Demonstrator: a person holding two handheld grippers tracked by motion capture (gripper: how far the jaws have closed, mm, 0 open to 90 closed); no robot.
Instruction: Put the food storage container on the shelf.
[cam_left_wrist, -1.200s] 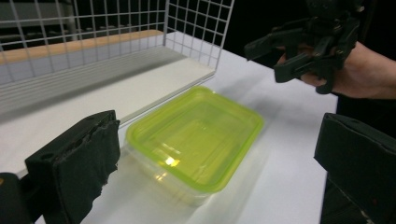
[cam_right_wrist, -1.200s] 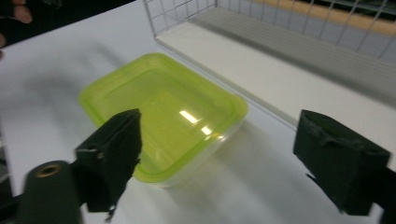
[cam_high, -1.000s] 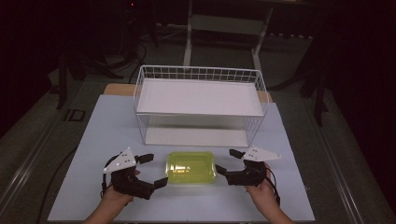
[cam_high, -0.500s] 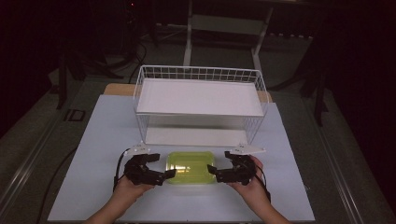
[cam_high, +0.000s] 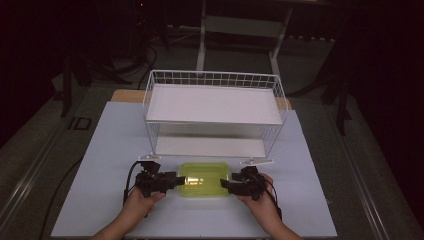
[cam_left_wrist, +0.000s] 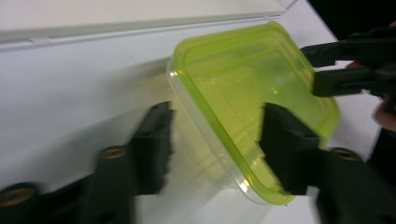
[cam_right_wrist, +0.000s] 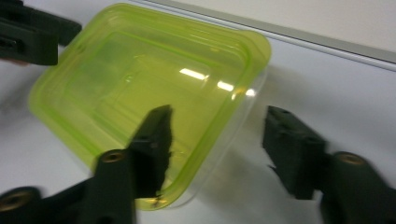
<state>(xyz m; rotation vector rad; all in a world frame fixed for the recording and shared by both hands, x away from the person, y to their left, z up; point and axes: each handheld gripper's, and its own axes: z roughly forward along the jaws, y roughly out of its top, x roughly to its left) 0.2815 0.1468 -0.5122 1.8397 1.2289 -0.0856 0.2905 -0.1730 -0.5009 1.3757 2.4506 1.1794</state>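
— What lay around you, left to right?

— In the high view, my left tongs (cam_high: 176, 180) sat at lower left of centre, in my left hand (cam_high: 141, 201). Their jaws stood apart, one either side of the near edge of the yellow-green lidded box (cam_high: 204, 178); in the left gripper view one jaw lay over the lid and the other below the clear wall. Whether they touched it, I could not tell; that view was blurred.

— And the box itself?

— It lay flat on the white table (cam_high: 100, 150), low in the middle of the frame, between my two tools and just in front of the white wire rack (cam_high: 214, 112).

— The right side?

— My right tongs (cam_high: 229, 185) were at the box's other end, held in my right hand (cam_high: 261, 205). In the right gripper view their jaws gaped wide, one over the lid, the other clear of the box on the table side.

— Anything in the way?

— The rack stood directly behind the box, filling the centre of the frame, with a solid upper shelf (cam_high: 212, 104) and an open space beneath. Beyond it, at the upper middle, stood a pale metal stand (cam_high: 240, 25) in the dark.
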